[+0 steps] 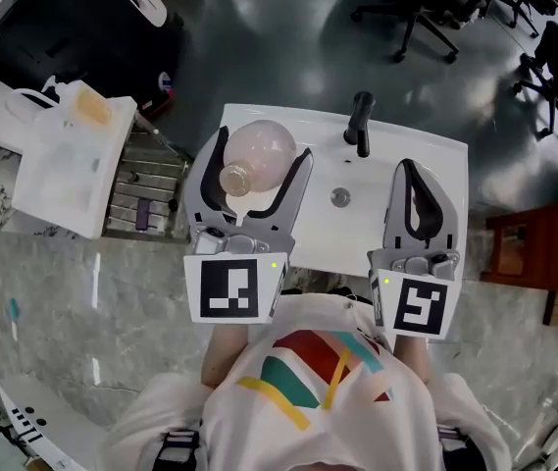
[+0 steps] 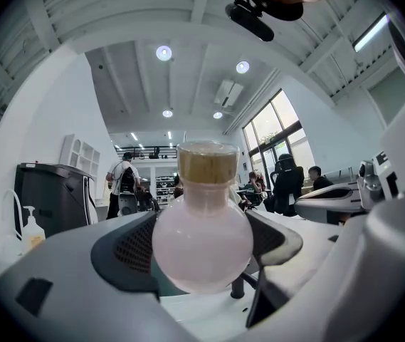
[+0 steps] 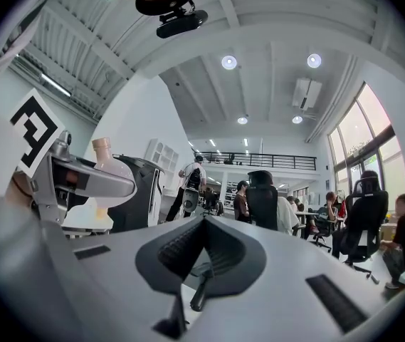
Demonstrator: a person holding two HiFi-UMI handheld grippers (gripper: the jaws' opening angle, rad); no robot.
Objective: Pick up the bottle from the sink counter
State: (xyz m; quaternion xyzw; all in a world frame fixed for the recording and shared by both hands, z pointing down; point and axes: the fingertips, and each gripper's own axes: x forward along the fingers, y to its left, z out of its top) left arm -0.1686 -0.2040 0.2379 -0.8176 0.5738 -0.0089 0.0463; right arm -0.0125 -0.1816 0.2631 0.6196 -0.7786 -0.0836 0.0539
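A round pale-pink bottle (image 1: 255, 157) with a cork stopper stands upright between the jaws of my left gripper (image 1: 262, 147), over the left part of the white sink counter (image 1: 440, 155). In the left gripper view the bottle (image 2: 202, 237) fills the middle, and my left gripper (image 2: 202, 255) is shut on its round belly. My right gripper (image 1: 418, 186) hovers over the counter's right part, shut and holding nothing. In the right gripper view the jaws of my right gripper (image 3: 201, 251) meet, and the bottle (image 3: 108, 164) shows at the far left.
A black faucet (image 1: 360, 122) rises at the back of the basin, and a drain (image 1: 340, 197) lies between the grippers. A white plastic jug (image 1: 71, 155) stands left of the sink. A wooden cabinet (image 1: 529, 253) is at the right, with office chairs (image 1: 408, 16) beyond.
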